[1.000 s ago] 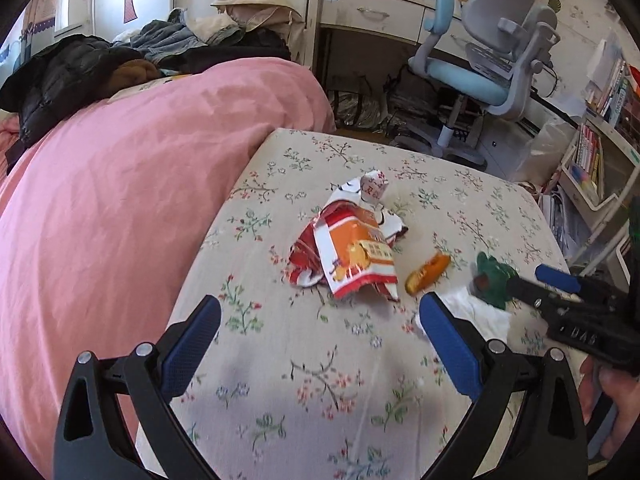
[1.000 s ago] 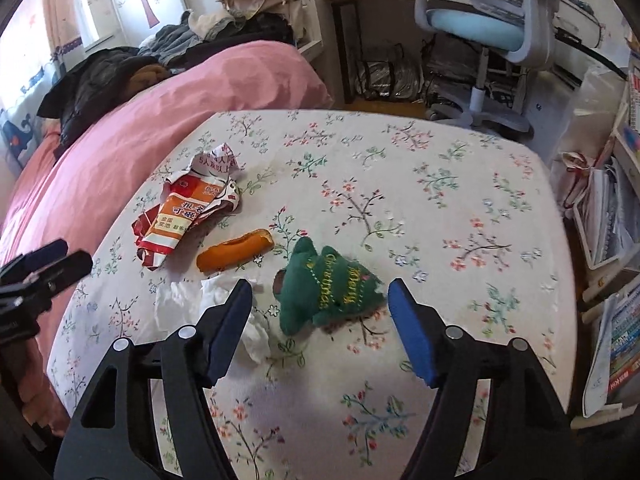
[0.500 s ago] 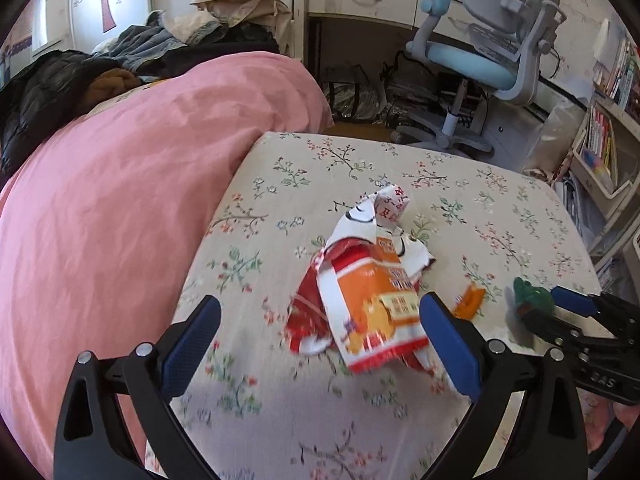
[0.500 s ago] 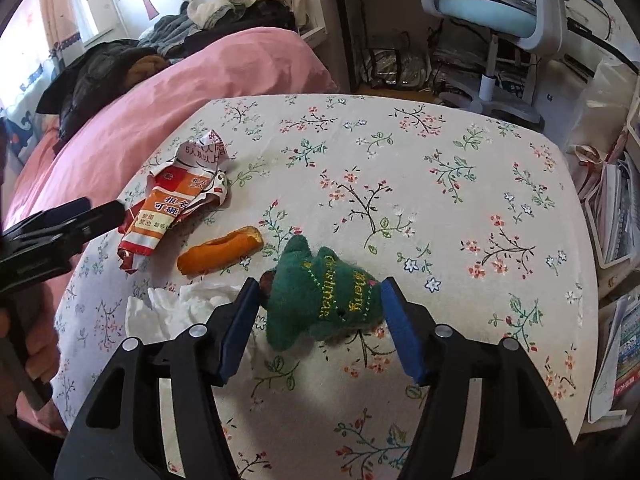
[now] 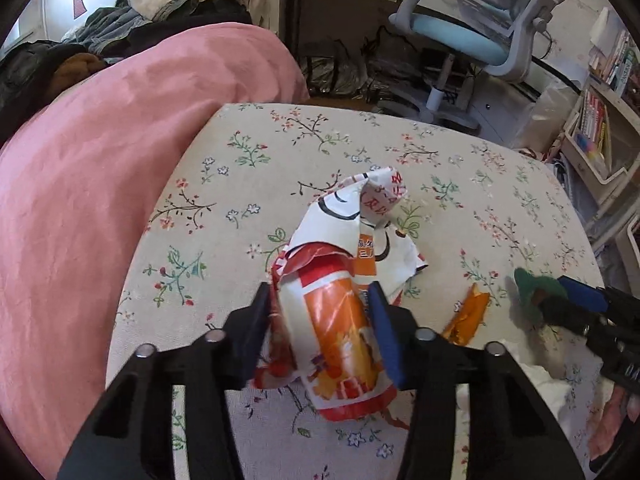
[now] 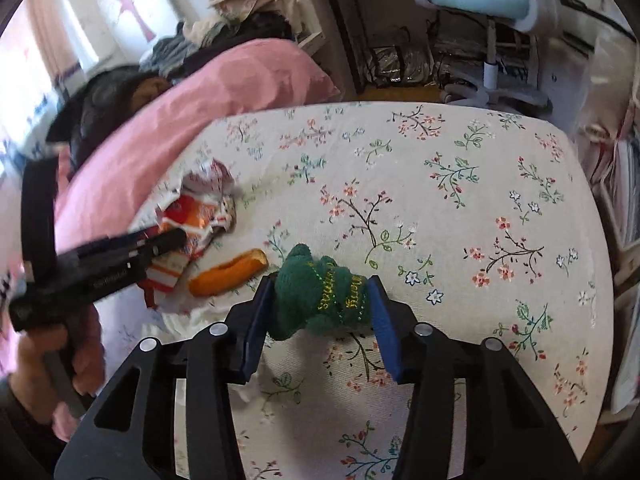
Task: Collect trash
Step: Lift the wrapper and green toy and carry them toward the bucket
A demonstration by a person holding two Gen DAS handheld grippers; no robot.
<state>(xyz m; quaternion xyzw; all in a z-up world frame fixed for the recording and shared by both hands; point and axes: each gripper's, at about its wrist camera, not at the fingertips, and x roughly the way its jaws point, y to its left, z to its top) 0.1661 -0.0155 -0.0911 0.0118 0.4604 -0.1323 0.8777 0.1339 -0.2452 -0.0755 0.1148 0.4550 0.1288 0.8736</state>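
Note:
A crumpled red, orange and white snack wrapper [image 5: 336,320] lies on the floral bedspread [image 5: 248,184]. My left gripper [image 5: 322,328] is shut on its near end. My right gripper [image 6: 320,308] is shut on a small green knitted toy [image 6: 324,300] with gold lettering, resting on the bedspread. An orange peel piece [image 6: 228,276] lies between wrapper and toy, and also shows in the left wrist view [image 5: 468,316]. A white crumpled tissue [image 5: 536,380] lies near the front edge. In the right wrist view the wrapper [image 6: 192,220] sits under the left gripper [image 6: 168,240].
A pink duvet [image 5: 100,168] rises on the left, with dark clothes [image 5: 48,64] piled behind. A blue-grey desk chair [image 5: 480,28] stands beyond the bed's end. Bookshelves [image 5: 600,132] line the right side.
My left gripper moved forward over the wrapper and shut on it. My right gripper closed in on the green toy and shut on it.

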